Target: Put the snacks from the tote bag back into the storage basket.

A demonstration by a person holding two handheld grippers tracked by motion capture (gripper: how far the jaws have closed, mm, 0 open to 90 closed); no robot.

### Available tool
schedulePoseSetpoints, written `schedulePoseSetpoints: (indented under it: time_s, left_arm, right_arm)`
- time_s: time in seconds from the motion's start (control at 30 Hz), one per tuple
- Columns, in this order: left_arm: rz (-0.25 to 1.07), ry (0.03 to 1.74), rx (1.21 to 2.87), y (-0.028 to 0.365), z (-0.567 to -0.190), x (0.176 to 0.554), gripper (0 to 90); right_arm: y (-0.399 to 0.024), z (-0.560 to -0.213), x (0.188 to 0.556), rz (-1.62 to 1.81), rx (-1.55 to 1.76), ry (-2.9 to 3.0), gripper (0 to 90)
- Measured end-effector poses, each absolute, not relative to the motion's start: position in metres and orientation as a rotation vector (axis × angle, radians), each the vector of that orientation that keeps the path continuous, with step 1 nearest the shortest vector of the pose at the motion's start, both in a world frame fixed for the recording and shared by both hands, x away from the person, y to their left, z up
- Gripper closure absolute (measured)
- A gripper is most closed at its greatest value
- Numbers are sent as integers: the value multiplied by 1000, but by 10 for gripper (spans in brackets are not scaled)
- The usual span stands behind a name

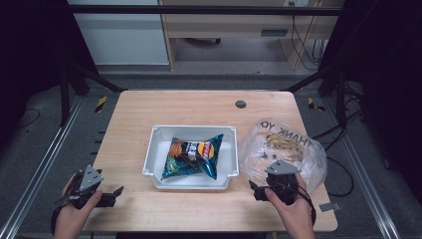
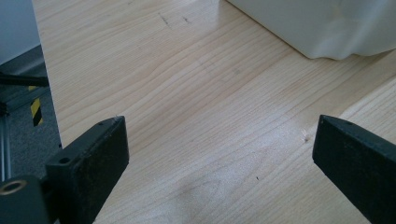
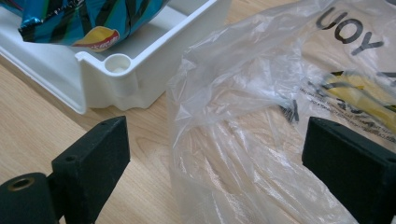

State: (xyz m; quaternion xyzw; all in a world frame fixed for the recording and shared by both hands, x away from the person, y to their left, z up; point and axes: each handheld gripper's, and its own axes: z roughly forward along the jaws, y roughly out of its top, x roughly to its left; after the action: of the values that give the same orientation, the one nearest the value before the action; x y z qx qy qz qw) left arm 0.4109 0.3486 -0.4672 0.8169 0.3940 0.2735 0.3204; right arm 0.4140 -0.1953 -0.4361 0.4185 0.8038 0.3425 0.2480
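Hands come in at the near edge of the tabletop (image 1: pixel 134 209), each wrapped around a tool. The left tool (image 1: pixel 117 190) sits near the front left corner, lying low and pointing toward the middle; in the left gripper view its jaws stand wide apart with bare wood between them, so it is released and holds nothing. The right tool (image 1: pixel 252 187) rests at the front right, with its grey three-cornered plate facing up; its jaws are also spread, and in the right gripper view the crumpled near edge of the clear plastic bag (image 3: pixel 261 116) lies between them without either pad pressing on it. That bag (image 1: pixel 283 147) lies on the right side of the tabletop, just beside the white tray (image 1: pixel 149 154), rumpled and puffed, with dark lettering reading "THANK YOU" upside down from this side and some yellow print on it. Toward the middle, the tray sits square on the wood, and inside it lies a blue chip packet (image 1: pixel 194 157) with a red and yellow logo, slightly skewed, filling most of the tray's floor. In the right gripper view one corner of the tray (image 3: pixel 116 70) stands close to the bag's folds. Farther back, a small dark round plug (image 1: pixel 241 104) is set into the tabletop near its far edge.
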Motion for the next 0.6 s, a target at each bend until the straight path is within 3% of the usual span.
schedulePoseSetpoints:
  time_s: [0.6]
  left_arm:
    - [720, 1042, 2155, 349, -468, 411, 32]
  right_arm:
    - [-190, -472, 430, 848, 1159, 2272, 77]
